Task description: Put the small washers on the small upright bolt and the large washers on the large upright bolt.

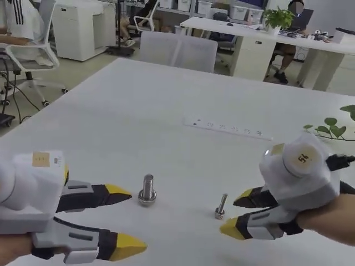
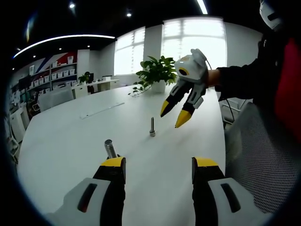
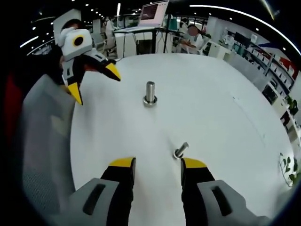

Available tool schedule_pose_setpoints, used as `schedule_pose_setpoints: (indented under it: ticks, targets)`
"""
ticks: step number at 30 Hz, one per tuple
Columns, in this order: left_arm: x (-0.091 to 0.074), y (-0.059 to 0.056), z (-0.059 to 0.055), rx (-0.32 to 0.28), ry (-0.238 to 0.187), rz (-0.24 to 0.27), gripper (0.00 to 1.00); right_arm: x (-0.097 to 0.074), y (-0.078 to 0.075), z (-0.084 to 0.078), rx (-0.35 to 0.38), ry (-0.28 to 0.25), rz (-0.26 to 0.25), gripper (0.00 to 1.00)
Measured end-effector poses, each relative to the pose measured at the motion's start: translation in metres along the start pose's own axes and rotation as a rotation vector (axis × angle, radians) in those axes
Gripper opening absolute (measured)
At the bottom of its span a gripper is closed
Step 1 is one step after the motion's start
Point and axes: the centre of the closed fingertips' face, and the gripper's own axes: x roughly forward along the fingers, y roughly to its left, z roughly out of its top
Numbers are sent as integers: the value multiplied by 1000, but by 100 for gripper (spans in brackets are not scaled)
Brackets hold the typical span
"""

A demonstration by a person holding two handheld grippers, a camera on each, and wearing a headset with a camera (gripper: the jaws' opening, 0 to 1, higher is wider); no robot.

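In the head view, your left gripper [image 1: 137, 219] sat at the near left with its jaws apart and nothing between them. Your right gripper [image 1: 228, 217] sat at the near right, also parted and empty. Both bolts stood upright between them on the white table [image 1: 166, 111]. The large bolt [image 1: 147, 188] was just beyond the left tips, and the small bolt [image 1: 221, 205] was just left of the right tips. Each bolt had a wider ring at its foot. I could not tell whether that was the bolt's own head or washers already seated. A power strip [image 1: 227, 128] lay farther back, and a plant [image 1: 333, 127] edged in at the far right.

In the left gripper view, your left gripper [image 2: 159, 165] stood wide open, with the large bolt [image 2: 110, 148] close to one tip. The small bolt [image 2: 152, 127] stood beyond it, below the right gripper [image 2: 171, 118], which hovered above the table.

In the right gripper view, your right gripper [image 3: 158, 164] was open too. The small bolt [image 3: 180, 150] stood just ahead of one tip and was not gripped. The large bolt [image 3: 150, 93] stood farther off, and the left gripper [image 3: 96, 87] hung beside it.

With both claws empty, I judge you were between placements, or possibly finished. If any washers remained, the next move called for pinching one by its rim, matching it to the right bolt by size, and lowering it squarely over the threads.
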Motion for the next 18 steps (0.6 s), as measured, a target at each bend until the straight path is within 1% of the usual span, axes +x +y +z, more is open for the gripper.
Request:
schedule_pose_setpoints:
  ticks: [2,7,10,12,14,16,18]
  targets:
    - [0,-1,2,2,-1,-2,56,-4,2,0,22,-33,-9,43]
    - [-1,-3,6,4,-4,-5,56,-14,11,0,27,-104,-27,46]
    - [-1,-4,7,4,-5,-5,56,-19,17,2,34,-160,-34,50]
    - [-1,-4,8,-1,-7,-3,57,-20,20,1,55,-175,-28,53]
    - [-2,-4,8,-4,-9,0,57,-21,25,-2,57,-180,-31,54]
    - [-4,-4,9,-8,-12,3,57,-22,26,-3,50,-199,-41,56]
    - [-5,-4,10,-12,-16,4,57,-24,28,-3,65,-226,-41,57]
